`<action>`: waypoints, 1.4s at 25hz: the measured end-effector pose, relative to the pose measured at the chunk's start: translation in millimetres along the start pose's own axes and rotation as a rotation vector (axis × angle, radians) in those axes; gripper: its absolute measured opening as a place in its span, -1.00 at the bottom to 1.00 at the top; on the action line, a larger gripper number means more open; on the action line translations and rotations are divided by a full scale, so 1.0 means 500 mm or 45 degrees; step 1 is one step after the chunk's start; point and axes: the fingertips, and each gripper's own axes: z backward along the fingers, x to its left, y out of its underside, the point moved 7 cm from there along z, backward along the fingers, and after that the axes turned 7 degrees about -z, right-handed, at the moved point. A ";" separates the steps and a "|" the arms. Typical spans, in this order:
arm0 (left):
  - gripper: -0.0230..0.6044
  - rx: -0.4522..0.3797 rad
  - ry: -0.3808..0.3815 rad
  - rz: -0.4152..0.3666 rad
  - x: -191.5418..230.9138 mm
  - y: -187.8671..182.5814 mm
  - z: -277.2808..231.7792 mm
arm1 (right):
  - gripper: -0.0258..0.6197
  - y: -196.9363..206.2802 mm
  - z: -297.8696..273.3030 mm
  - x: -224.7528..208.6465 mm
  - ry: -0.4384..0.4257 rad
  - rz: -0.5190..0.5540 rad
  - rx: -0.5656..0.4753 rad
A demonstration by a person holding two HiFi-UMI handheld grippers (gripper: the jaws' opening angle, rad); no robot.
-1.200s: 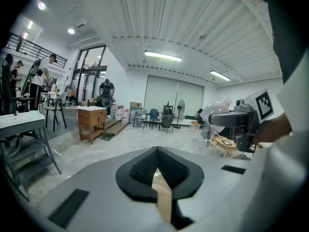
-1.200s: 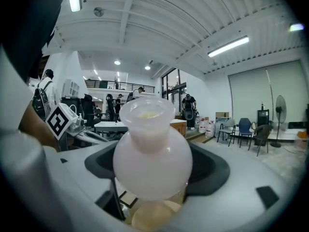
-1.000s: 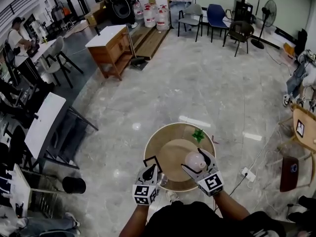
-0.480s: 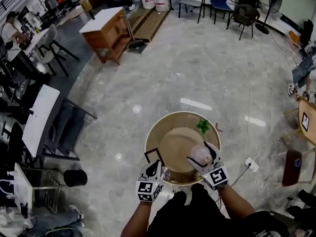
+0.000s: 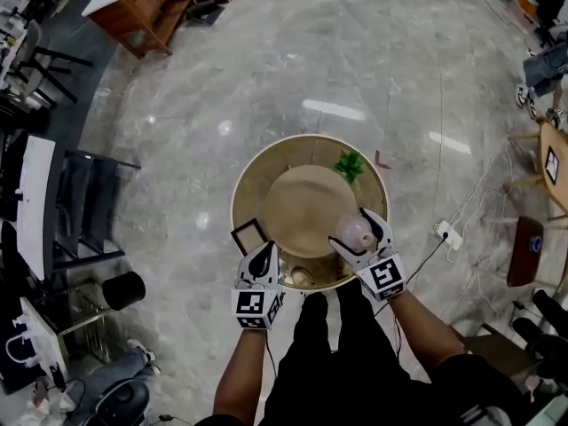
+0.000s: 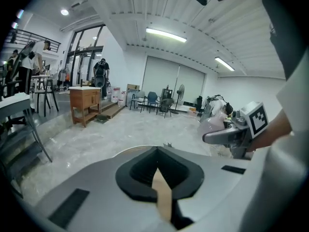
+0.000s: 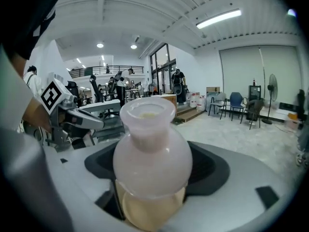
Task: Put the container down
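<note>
A frosted pale-pink container (image 5: 352, 235) with a narrow neck is held upright by my right gripper (image 5: 357, 231), which is shut on its round body (image 7: 149, 153). It hangs over the front right part of a round wooden table (image 5: 244, 185). My left gripper (image 5: 263, 256) is at the table's front left edge; its jaws are together with only a thin tan slit between them (image 6: 157, 170), and they hold nothing. The right gripper (image 6: 219, 136) with the container also shows at the right of the left gripper view.
On the table lie a green sprig (image 5: 349, 162), a black square frame (image 5: 248, 235) at its left edge and a small pale object (image 5: 302, 277) near the front rim. A power strip (image 5: 445, 232) and cable lie on the floor at right. A desk (image 5: 35, 204) stands at left.
The head view has tilted further down, so the table sits higher in frame. Both grippers keep about the same place at the table's front edge, with the container still gripped.
</note>
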 end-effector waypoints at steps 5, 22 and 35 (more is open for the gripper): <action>-0.94 0.050 0.005 0.044 -0.007 0.064 -0.056 | 0.32 0.123 -0.049 -0.041 0.056 -0.009 0.108; -0.94 0.086 -0.046 0.078 -0.004 0.212 -0.221 | 0.32 0.490 -0.211 -0.177 0.206 -0.082 0.417; -0.94 0.137 -0.054 0.103 -0.028 0.234 -0.238 | 0.32 0.540 -0.212 -0.194 0.199 -0.050 0.462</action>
